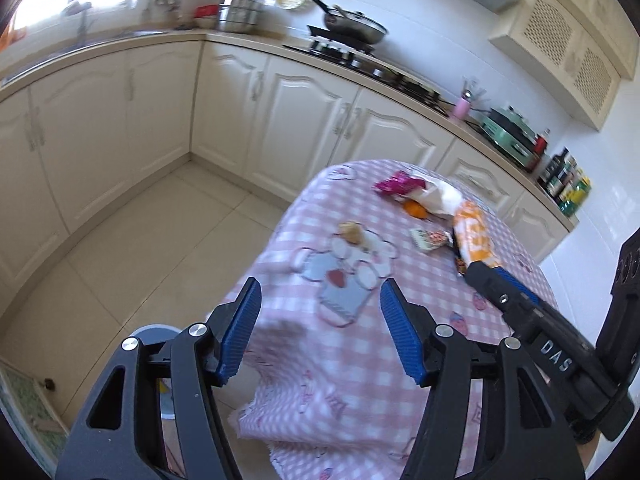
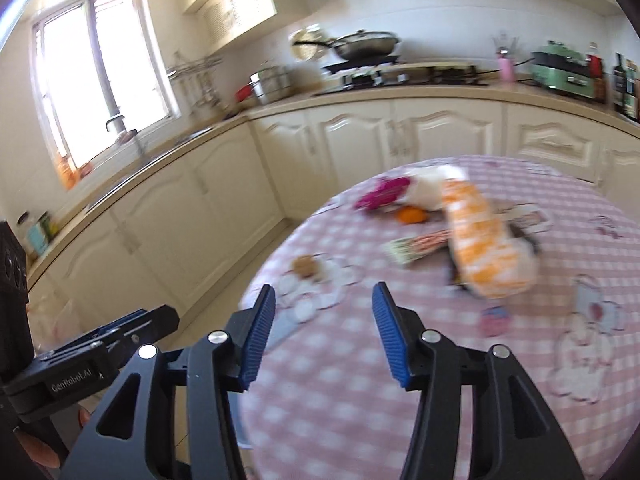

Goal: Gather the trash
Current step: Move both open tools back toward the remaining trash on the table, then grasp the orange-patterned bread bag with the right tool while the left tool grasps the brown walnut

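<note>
Trash lies on a table with a pink checked cloth: an orange-and-white snack bag, a pink wrapper, a white crumpled bag, a small printed packet, a brown crumpled scrap and an orange fruit. My left gripper is open and empty over the table's near edge. My right gripper is open and empty over the cloth, short of the trash; it also shows in the left wrist view.
Cream kitchen cabinets run along the wall behind the table, with a hob and a pan, pots and bottles on the counter. A tiled floor lies left of the table. A grey round rim shows below my left gripper.
</note>
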The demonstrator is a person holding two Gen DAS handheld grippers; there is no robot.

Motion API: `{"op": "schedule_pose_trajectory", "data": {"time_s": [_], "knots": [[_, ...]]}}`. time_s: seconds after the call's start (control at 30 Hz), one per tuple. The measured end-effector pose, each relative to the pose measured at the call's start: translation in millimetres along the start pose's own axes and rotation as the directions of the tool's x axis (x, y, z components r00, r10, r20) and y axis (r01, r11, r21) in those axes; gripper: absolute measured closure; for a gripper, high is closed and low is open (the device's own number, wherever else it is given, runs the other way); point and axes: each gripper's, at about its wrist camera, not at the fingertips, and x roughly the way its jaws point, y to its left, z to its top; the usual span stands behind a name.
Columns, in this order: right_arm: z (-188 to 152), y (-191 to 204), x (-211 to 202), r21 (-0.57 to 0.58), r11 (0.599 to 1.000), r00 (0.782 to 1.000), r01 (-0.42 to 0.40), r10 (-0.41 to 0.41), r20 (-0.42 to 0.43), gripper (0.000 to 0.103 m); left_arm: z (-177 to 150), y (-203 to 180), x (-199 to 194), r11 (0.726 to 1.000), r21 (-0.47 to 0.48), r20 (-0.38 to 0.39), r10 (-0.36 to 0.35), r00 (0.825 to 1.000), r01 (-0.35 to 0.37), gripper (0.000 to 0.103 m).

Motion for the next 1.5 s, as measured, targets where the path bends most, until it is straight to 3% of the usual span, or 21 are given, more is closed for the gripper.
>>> {"op": "schedule_pose_trajectory", "data": {"time_s": [0.13, 0.33, 0.5, 0.8, 0.83, 0.9, 1.0, 1.1, 1.2, 1.3, 1.5], "knots": [[5, -49, -11, 0.066, 0.996, 0.998, 0.065, -0.066, 0.019, 0.051, 3, -26, 17, 0.999, 0.034, -0.022, -0.024, 0.999, 0.024, 0.044], [10, -87, -10, 0.108, 0.988, 0.993, 0.108, -0.112, 0.037, 0.048, 10, -52, 42, 0.998, 0.062, -0.041, -0.026, 0.999, 0.029, 0.044], [22, -96, 10, 0.07, 0.986, 0.988, 0.152, -0.154, 0.022, 0.041, 19, -55, 65, 0.998, 0.064, -0.056, -0.012, 0.998, 0.015, 0.044], [27, -94, 69, -0.047, 0.971, 0.968, 0.234, -0.237, -0.078, 0.04, 32, -43, 104, 0.998, 0.059, -0.084, 0.032, 0.996, -0.027, 0.044], [25, -97, 72, -0.036, 0.972, 0.969, 0.231, -0.234, -0.085, 0.04, 34, -42, 107, 0.998, 0.059, -0.085, 0.035, 0.996, -0.03, 0.044], [23, -103, 76, -0.012, 0.974, 0.969, 0.227, -0.227, -0.097, 0.054, 36, -40, 114, 0.997, 0.065, -0.089, 0.043, 0.995, -0.037, 0.044], [24, -113, 70, 0.044, 0.977, 0.977, 0.207, -0.204, -0.068, 0.056, 38, -41, 124, 0.997, 0.071, -0.097, 0.05, 0.994, -0.044, 0.044], [24, -113, 65, 0.053, 0.977, 0.978, 0.207, -0.205, -0.047, 0.058, 41, -44, 131, 0.995, 0.091, -0.095, 0.054, 0.994, -0.045, 0.055], [25, -111, 64, 0.05, 0.978, 0.979, 0.204, -0.203, -0.037, 0.058, 41, -47, 143, 0.992, 0.115, -0.124, 0.062, 0.99, -0.048, 0.081], [25, -110, 64, 0.049, 0.977, 0.978, 0.206, -0.204, -0.033, 0.058, 37, -48, 142, 0.99, 0.13, -0.112, 0.074, 0.991, -0.06, 0.082], [28, -106, 54, 0.046, 0.974, 0.975, 0.221, -0.221, -0.004, 0.058, 35, -45, 119, 0.994, 0.108, -0.08, 0.03, 0.996, -0.021, 0.082]]}}
